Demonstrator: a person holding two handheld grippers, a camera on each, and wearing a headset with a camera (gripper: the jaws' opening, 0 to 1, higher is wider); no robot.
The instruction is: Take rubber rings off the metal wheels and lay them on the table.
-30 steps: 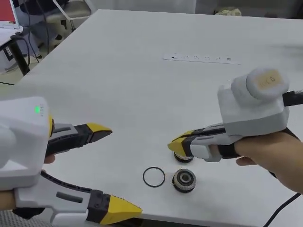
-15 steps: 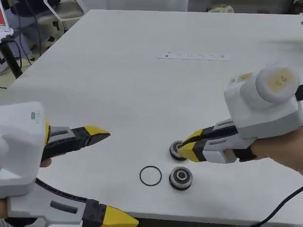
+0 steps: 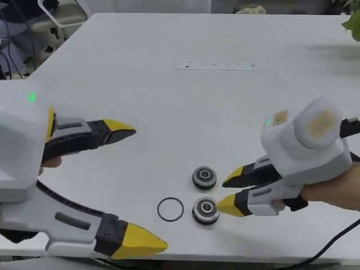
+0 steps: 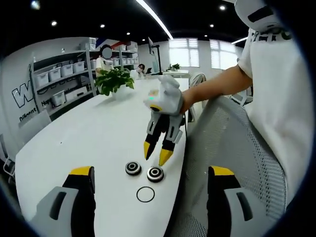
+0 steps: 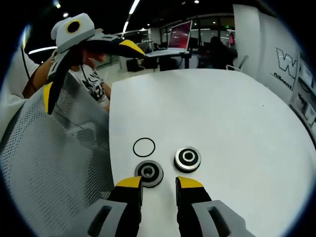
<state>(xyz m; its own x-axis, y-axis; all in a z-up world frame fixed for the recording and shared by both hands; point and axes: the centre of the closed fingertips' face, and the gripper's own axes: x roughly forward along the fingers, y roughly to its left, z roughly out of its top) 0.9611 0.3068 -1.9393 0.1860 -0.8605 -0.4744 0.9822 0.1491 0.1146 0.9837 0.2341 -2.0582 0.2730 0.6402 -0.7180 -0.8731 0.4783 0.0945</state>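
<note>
Pulled back toward the lower right of the frame, the right hand-held gripper (image 3: 223,195) has left the farther metal wheel (image 3: 204,177), which it covered a second ago, in plain sight. The white worktop (image 3: 169,101) carries the whole job near its front edge, within easy reach of both hands. At lower left the left hand-held gripper (image 3: 140,188) hangs with its jaws spread wide and nothing between them, well apart from the parts, seemingly waiting to steady a wheel. The right one's jaws stand a little apart and empty, tips just beside both wheels, likely lining up a fresh grasp. The nearer metal wheel (image 3: 206,210) lies flat just below the farther one, close but apparently not touching. One rubber ring (image 3: 170,209) lies flat on the worktop just left of the nearer wheel. Both wheels show dark rims, so which still wears a ring cannot be told; the task looks partly done.
</note>
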